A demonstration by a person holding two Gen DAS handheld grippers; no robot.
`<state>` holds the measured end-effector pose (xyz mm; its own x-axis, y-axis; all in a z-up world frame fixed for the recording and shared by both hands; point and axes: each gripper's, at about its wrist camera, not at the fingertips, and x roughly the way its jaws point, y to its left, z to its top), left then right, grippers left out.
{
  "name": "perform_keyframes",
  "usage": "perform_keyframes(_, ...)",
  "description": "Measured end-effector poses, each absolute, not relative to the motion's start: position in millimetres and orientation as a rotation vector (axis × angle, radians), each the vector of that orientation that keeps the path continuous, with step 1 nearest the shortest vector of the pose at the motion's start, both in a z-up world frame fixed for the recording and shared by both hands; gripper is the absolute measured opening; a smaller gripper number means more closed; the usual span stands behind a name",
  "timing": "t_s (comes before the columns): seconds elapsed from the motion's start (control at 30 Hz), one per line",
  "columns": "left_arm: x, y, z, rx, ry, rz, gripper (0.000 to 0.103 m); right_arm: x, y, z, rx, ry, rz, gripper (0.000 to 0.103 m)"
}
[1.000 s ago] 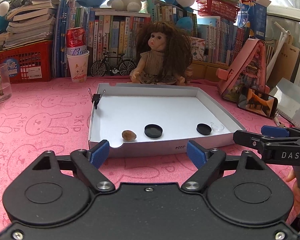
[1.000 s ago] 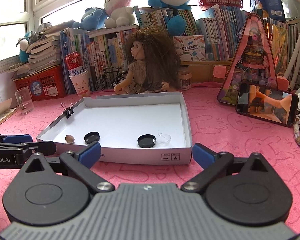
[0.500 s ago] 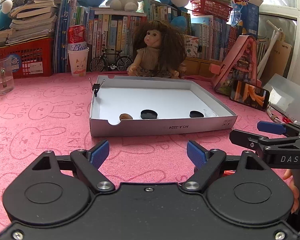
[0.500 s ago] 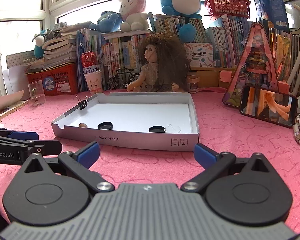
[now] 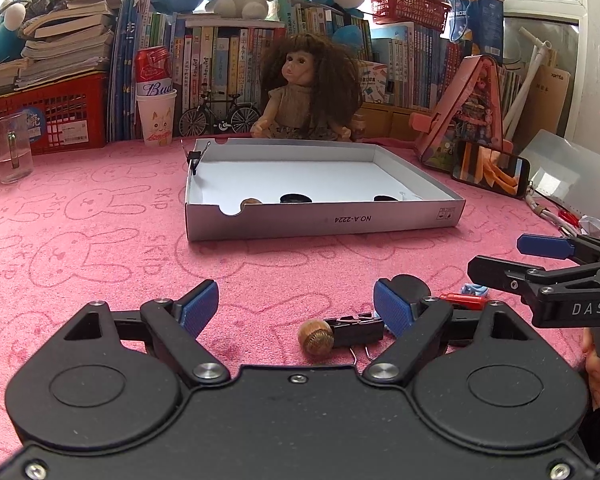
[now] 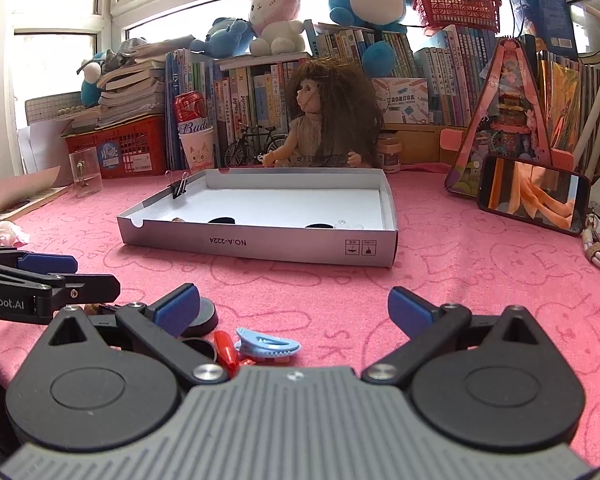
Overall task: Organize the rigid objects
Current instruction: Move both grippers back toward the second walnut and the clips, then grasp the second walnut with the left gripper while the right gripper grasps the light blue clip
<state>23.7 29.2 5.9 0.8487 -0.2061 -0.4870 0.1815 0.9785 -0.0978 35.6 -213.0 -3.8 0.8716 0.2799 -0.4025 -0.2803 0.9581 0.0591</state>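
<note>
A white shallow box (image 5: 320, 222) (image 6: 260, 245) stands on the pink cloth, holding a brown nut (image 5: 251, 201), two black caps (image 5: 296, 199) and a clear piece; a binder clip (image 5: 194, 157) grips its left wall. My left gripper (image 5: 296, 306) is open, low over a brown acorn-like knob (image 5: 315, 337) and a black binder clip (image 5: 358, 330). My right gripper (image 6: 294, 308) is open over a blue hair clip (image 6: 267, 345), a red piece (image 6: 225, 351) and a black cap (image 6: 204, 314).
A doll (image 5: 310, 88) sits behind the box. A phone (image 5: 490, 172) leans at the right, a glass mug (image 5: 12, 152) stands at the left. Books, a red crate (image 5: 48, 114), a can on a cup (image 5: 156, 96) and plush toys line the back.
Both grippers have pulled back from the box and dropped lower. Small loose items on the cloth in front of the box have come into view between the fingers.
</note>
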Motion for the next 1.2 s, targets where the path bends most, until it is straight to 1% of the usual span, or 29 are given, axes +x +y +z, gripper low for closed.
perform_keyframes(0.4, 2.1, 38.1, 9.7, -0.078, 0.472, -0.229, 0.081, 20.8, -213.3, -12.1, 0.001, 0.433, 0.293, 0.103)
perform_keyframes(0.53, -1.5, 38.3, 6.9, -0.094, 0.490, -0.250, 0.075, 18.0, -213.8, -14.7, 0.005, 0.432, 0.286, 0.103)
perform_keyframes(0.7, -3.5, 33.9, 0.7, -0.098, 0.516, -0.272, 0.065, 14.4, -215.5, -19.1, 0.010, 0.426, 0.270, 0.103)
perform_keyframes(0.77, -3.6, 32.2, -0.9, -0.095, 0.521, -0.276, 0.061, 14.1, -215.9, -19.6, 0.010, 0.427, 0.259, 0.101)
perform_keyframes(0.97, -3.5, 29.7, -5.0, -0.095, 0.531, -0.274, 0.054, 11.6, -219.0, -21.0, 0.039, 0.425, 0.260, 0.092)
perform_keyframes(1.2, 1.8, 29.3, -6.5, -0.090, 0.534, -0.233, 0.044, 9.3, -209.2, -21.1, -0.012, 0.420, 0.253, 0.082)
